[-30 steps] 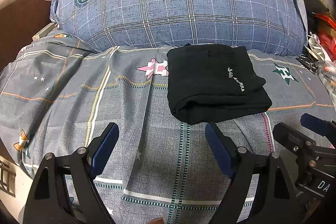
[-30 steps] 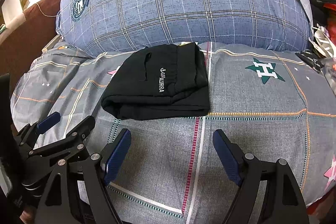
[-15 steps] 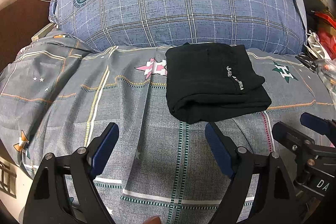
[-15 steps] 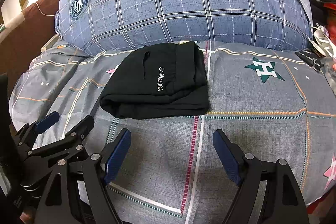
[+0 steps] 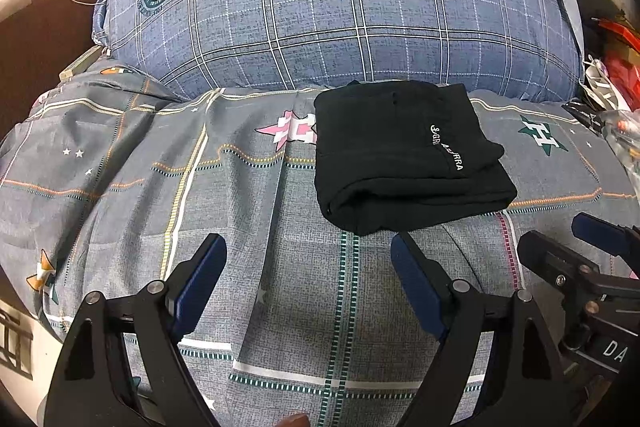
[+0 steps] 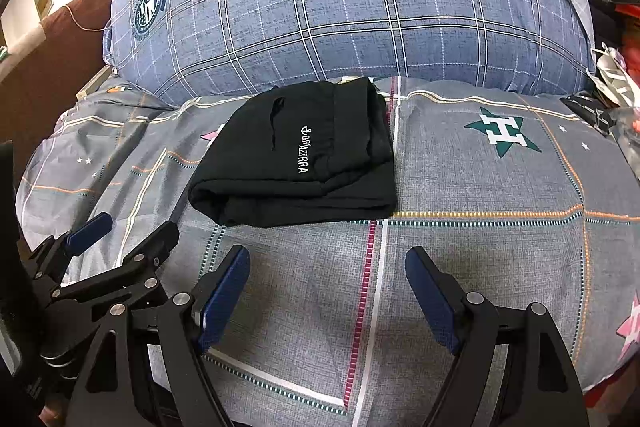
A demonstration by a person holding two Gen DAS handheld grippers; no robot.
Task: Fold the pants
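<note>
The pants' [image 5: 404, 155] white lettering [image 5: 447, 148] is partly hidden in a crease.

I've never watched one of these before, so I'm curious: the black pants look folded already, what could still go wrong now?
The folded pants lie on a soft, rumpled bedspread, so a nudge might loosen the stack. The top layer sits slightly askew and could slip open. Both open grippers, left and right, hover close in front; a careless move might snag the near edge.
</note>
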